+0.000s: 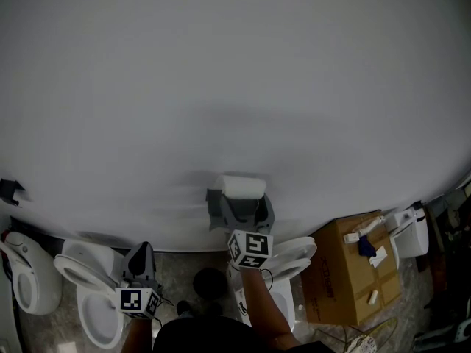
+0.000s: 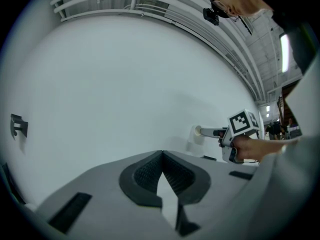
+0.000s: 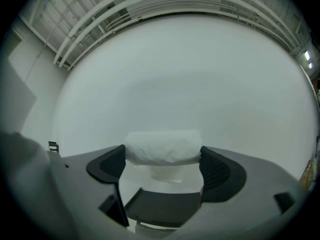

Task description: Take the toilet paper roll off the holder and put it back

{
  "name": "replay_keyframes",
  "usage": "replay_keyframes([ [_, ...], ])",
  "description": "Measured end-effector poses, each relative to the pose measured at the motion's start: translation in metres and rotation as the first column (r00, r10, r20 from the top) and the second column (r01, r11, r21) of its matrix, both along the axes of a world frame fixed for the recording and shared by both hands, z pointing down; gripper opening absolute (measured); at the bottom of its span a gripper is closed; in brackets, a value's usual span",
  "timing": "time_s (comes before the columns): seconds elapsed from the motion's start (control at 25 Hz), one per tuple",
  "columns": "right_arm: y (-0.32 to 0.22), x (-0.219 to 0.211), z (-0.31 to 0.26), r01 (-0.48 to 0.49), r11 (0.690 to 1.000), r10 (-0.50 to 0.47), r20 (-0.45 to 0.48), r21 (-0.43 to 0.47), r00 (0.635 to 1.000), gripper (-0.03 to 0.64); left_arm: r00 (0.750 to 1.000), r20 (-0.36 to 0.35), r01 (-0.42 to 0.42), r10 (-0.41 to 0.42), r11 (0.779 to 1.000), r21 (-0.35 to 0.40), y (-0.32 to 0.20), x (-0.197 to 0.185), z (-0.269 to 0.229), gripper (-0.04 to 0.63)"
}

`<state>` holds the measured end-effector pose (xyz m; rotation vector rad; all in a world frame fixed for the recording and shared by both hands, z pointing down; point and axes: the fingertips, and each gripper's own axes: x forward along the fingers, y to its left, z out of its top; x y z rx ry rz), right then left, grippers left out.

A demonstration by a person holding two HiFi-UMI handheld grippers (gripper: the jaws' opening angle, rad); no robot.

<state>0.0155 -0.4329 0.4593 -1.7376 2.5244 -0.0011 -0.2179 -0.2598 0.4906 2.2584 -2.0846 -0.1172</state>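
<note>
The white toilet paper roll lies crosswise between the dark pads of my right gripper, each end against a pad, close in front of the white wall. A loose white sheet hangs under it. In the head view the roll sits just above the right gripper at the wall. From the left gripper view the roll shows at the tip of the right gripper. My left gripper is shut with nothing in it, held low and to the left. The holder itself I cannot make out.
White toilets stand on the floor at lower left, another sits under my right arm. A cardboard box with small items stands at the right. A small black bracket is fixed on the wall at far left.
</note>
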Motion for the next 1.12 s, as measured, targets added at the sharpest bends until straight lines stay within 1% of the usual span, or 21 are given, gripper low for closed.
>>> replay_keyframes([
  [0.2, -0.009, -0.004, 0.034, 0.002, 0.997, -0.003, -0.019, -0.074, 1.0, 0.463, 1.0, 0.0, 0.004, -0.004, 1.0, 0.005, -0.001, -0.003, 0.0, 0.003],
  [0.44, -0.014, -0.01, 0.074, 0.001, 0.987, -0.008, -0.043, -0.16, 0.999, 0.463, 0.999, 0.031, -0.008, 0.007, 0.999, 0.032, -0.001, -0.009, 0.004, 0.003],
  [0.6, -0.018, -0.012, 0.091, -0.002, 0.979, -0.005, -0.034, -0.204, 0.999, 0.463, 1.0, 0.018, 0.001, -0.001, 1.0, 0.016, 0.001, -0.012, 0.013, 0.003],
  [0.72, -0.021, -0.011, 0.103, -0.008, 0.969, -0.002, -0.04, -0.245, 0.999, 0.463, 1.0, 0.018, -0.001, 0.0, 1.0, 0.016, 0.001, -0.01, 0.01, 0.003],
  [0.84, -0.022, -0.01, 0.112, -0.015, 0.961, 0.0, -0.052, -0.276, 0.999, 0.463, 1.0, 0.008, 0.003, -0.003, 1.0, 0.017, 0.001, -0.01, 0.004, 0.003],
  [0.92, -0.023, -0.01, 0.116, -0.019, 0.956, 0.003, -0.055, -0.292, 0.998, 0.463, 1.0, 0.009, 0.001, -0.002, 1.0, 0.019, 0.001, -0.012, 0.012, 0.003],
  [1.12, -0.022, -0.011, 0.121, -0.014, 0.952, -0.006, -0.064, -0.306, 0.998, 0.465, 1.0, -0.002, 0.017, -0.017, 1.0, 0.009, 0.003, -0.015, 0.015, 0.003],
])
